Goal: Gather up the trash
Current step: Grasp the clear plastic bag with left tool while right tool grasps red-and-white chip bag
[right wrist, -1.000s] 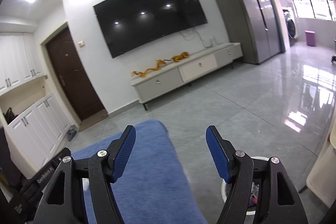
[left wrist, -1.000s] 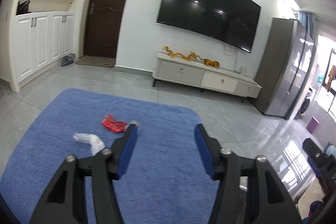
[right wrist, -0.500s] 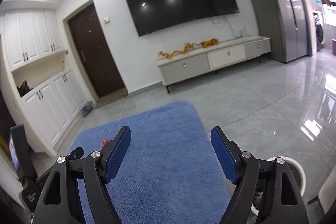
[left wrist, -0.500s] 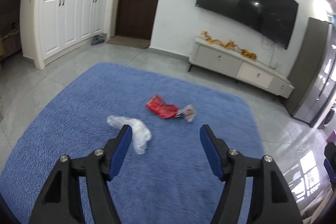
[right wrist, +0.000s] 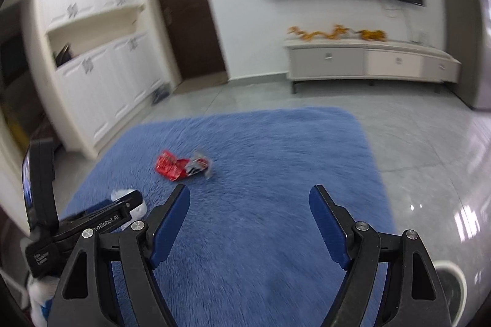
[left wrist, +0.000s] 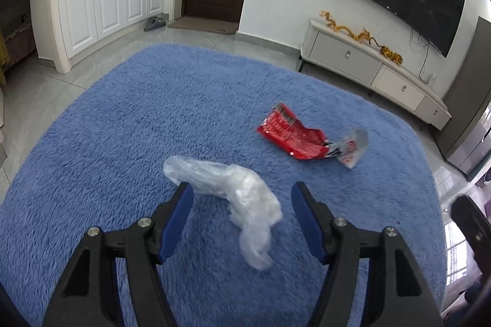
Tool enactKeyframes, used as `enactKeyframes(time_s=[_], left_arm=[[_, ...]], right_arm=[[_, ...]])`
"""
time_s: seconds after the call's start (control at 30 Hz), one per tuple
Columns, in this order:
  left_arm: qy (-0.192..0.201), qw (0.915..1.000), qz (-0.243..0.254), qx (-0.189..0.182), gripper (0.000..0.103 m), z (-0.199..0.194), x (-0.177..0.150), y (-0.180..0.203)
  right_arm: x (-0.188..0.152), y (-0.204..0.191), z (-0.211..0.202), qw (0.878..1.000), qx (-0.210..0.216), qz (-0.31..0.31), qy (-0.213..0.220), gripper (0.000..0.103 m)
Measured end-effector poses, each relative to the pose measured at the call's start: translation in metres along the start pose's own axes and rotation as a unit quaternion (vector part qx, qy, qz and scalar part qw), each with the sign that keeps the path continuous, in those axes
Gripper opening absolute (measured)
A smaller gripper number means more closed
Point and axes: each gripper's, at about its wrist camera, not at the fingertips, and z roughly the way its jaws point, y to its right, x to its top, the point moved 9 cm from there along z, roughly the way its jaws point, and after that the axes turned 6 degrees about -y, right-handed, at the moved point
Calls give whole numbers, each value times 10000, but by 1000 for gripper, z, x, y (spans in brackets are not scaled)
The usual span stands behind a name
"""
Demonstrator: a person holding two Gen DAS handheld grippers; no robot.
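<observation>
Left wrist view: my left gripper (left wrist: 242, 195) points down at the shaggy blue rug (left wrist: 129, 118), its two blue-padded fingers (left wrist: 178, 219) standing apart with nothing pressed between them. The crumpled clear plastic bag (left wrist: 233, 192) lies on the rug directly ahead, its near end reaching into the gap between the fingers; the pads are not closed on it, and whether the left pad brushes it I cannot tell. Farther out and to the right, the torn red foil snack wrapper (left wrist: 291, 136) lies flat on the rug, well apart from the bag, its silver-and-white torn end (left wrist: 351, 147) pointing right.

Right wrist view: my right gripper (right wrist: 248, 198) is also spread; its jaws have just been opening, and only bare rug shows between them. The red wrapper (right wrist: 175, 167) sits ahead and left of its left finger. My left gripper's black body (right wrist: 101, 216) appears at lower left, with a patch of the clear bag (right wrist: 118, 193) visible just beyond it. A round white-rimmed bin (right wrist: 454, 275) shows at the lower right edge, on the grey tiled floor (right wrist: 429, 143) beside the rug. This view is motion-blurred.
</observation>
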Motion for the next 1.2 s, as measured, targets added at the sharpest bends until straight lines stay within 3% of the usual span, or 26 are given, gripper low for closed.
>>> enactKeyframes(time_s=[0.2,0.47,0.67,0.83,0.97,1.03,1.1,1.2], left_arm=[[-190,9998,39,-94,47,23,5,-11],[-39,9979,-302,-566,41,19,6,-24],[-33,9979,-314,-574,41,17,5,-23],[-34,9979,-312,-562,41,17,5,-24],[-33,9979,-324,-562,40,17,5,-24],[-33,9978,-338,-563,39,18,7,-25],[-28,9976,-369,-584,38,18,8,-26],[-21,9974,-404,-592,36,17,8,-30]], right_arm=[[14,-34,63,9967,476,-537,-392,79],[34,-65,129,9881,821,-993,-836,79],[28,-79,161,9786,1220,-1040,-1288,78],[19,-85,162,9748,1068,-1360,-1407,66],[13,-85,156,9751,850,-1516,-1375,43],[11,-81,151,9763,874,-1435,-1366,40],[8,-79,145,9771,887,-1394,-1339,29],[2,-73,131,9810,878,-1224,-1223,28]])
